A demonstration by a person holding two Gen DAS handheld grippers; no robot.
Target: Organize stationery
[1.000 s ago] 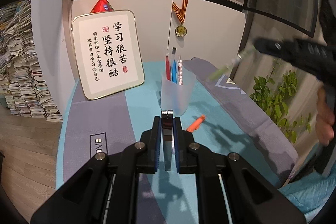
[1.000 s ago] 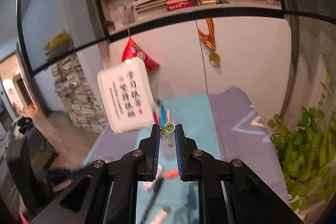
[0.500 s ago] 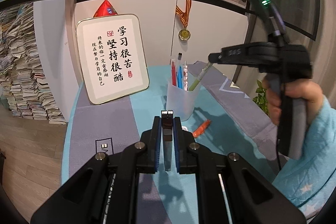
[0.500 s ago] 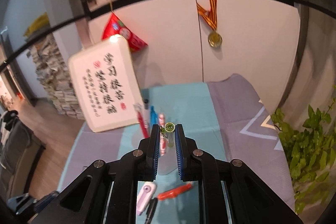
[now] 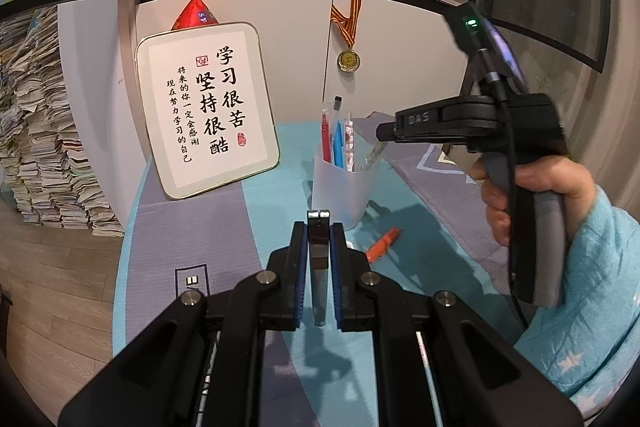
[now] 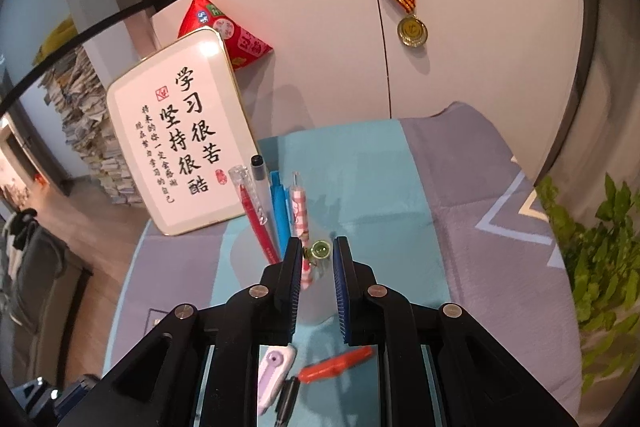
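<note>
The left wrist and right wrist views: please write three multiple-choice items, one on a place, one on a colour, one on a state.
1. Where does the orange pen lie?
A in the cup
B on the table beside the cup
C on a chair

2. Which colour is the pen in the right gripper?
A green
B yellow
C brown

3. How is the left gripper?
A wide open, empty
B shut on a dark slim item
C shut on a book

Key:
1 B, it lies flat by the cup's foot.
2 A, its green end shows between the fingers.
3 B, the item sits between nearly closed jaws.
</note>
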